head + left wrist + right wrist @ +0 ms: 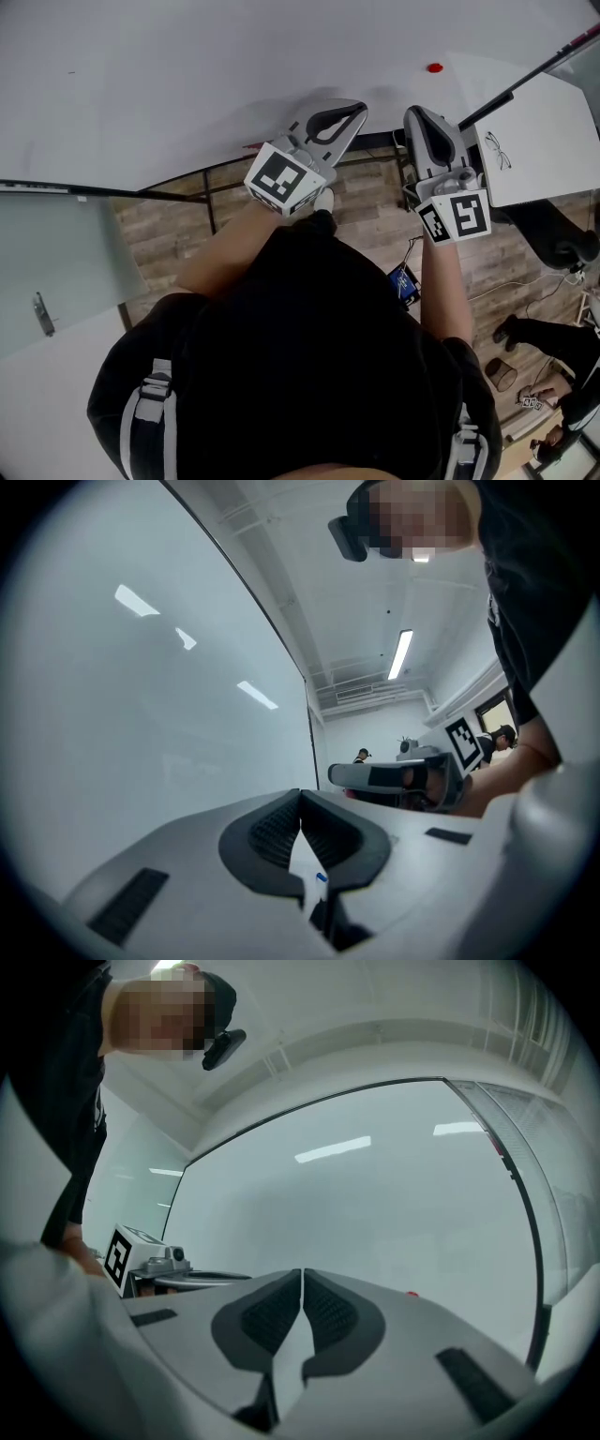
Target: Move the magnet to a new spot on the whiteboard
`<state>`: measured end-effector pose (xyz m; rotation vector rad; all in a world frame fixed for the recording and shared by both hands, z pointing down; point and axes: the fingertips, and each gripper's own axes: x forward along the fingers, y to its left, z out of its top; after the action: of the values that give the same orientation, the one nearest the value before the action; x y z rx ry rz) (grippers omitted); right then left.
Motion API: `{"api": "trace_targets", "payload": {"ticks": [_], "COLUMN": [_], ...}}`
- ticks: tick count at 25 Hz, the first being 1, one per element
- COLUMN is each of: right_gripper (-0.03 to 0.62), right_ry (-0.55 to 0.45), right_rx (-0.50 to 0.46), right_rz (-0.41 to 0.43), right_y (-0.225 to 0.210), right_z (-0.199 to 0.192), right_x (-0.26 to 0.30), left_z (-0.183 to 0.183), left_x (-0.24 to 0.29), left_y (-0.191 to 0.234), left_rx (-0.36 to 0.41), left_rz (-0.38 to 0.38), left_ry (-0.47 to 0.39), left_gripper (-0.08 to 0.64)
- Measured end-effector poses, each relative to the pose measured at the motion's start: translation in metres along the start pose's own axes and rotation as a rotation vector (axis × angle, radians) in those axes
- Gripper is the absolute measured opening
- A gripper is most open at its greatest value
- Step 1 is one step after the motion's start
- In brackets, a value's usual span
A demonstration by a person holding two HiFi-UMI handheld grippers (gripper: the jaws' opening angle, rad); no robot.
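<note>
The magnet is sitting on the whiteboard as a small red round button, out towards the board's right side. It is lying a little beyond the tip of the right gripper and apart from it; in the right gripper view it is only just peeping over that gripper's right jaw.

I am judging it to be light, hard and smooth. It looks too stiff to give under the pads and is probably not fragile, but it may be slippery, and it is clinging to the board by its own pull. The rim looks like the place to take hold, with one pad on each opposite side and close against the board, since the button is low and offering little else to grip. Tilting or sliding it free may go easier than a straight pull.

Neither gripper is holding anything. The right gripper's ribbed pads are meeting tip to tip with nothing between them. The left gripper is hanging near the board to the left, its pads likewise pressed together on nothing.

I am counting one magnet, one whiteboard and two grippers.
</note>
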<state>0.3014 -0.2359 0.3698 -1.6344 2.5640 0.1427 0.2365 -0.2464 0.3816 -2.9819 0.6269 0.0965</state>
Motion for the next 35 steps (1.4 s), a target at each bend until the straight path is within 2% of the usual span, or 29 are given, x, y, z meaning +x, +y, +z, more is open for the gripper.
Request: {"api": "trace_targets", "payload": {"ticks": [10, 21, 35], "right_gripper": [0.000, 0.000, 0.000], "right_ry": [0.029, 0.029, 0.037], "right_rx": [0.029, 0.019, -0.008], "right_rz": [0.012, -0.009, -0.013], "right_y": [0.028, 0.026, 0.016], "right_z": [-0.010, -0.011, -0.010], "right_x": [-0.027, -0.047, -0.050], "left_z": [-0.008, -0.010, -0.009], "left_x": [-0.016, -0.012, -0.003], "left_y": [-0.023, -0.038, -0.042], "left_rx": [-0.015, -0.010, -0.006], "left_rz": [-0.053, -0.104, -0.111], "left_ry": [0.019, 0.022, 0.025], "left_gripper": [0.005, 0.005, 0.005]}}
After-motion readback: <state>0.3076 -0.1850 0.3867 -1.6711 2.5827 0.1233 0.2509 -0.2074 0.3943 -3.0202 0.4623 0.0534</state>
